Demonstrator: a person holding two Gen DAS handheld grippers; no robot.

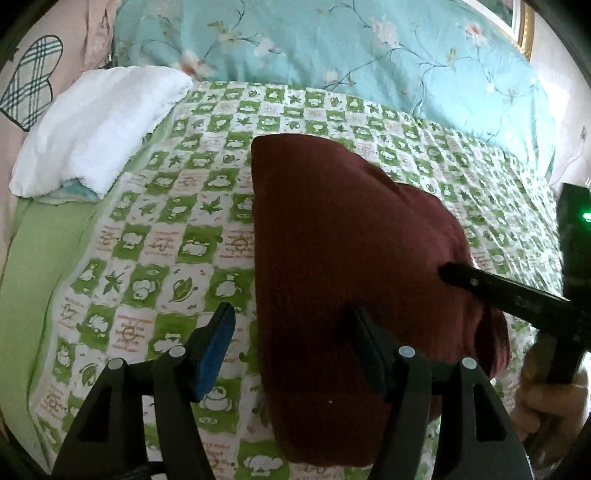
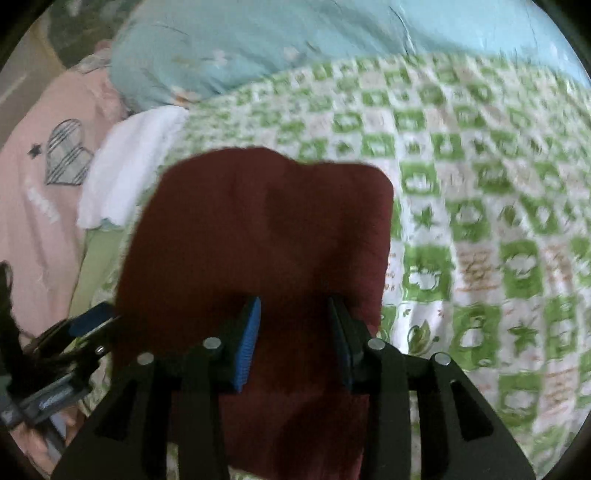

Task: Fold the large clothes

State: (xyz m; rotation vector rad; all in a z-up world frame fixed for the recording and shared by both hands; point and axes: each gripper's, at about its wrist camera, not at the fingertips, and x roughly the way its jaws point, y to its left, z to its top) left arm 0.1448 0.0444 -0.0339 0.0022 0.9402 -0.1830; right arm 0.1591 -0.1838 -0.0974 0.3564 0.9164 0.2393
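The red sweater point(image 1: 343, 258) lies folded on the bed point(image 1: 177, 229). My left gripper point(image 1: 295, 347) and right gripper point(image 2: 295, 332) both sit wide apart over it. A clumsy poke could undo the fold.

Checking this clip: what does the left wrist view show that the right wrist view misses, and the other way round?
Left wrist only: the right gripper reaching in from the right over the dark red garment, the person's hand holding it, and a gold picture frame at the top right. Right wrist only: the left gripper at the left edge, beside the garment. Both share: the folded garment, the green checked bedspread, the white towel, the blue floral quilt and the pink heart-print fabric.
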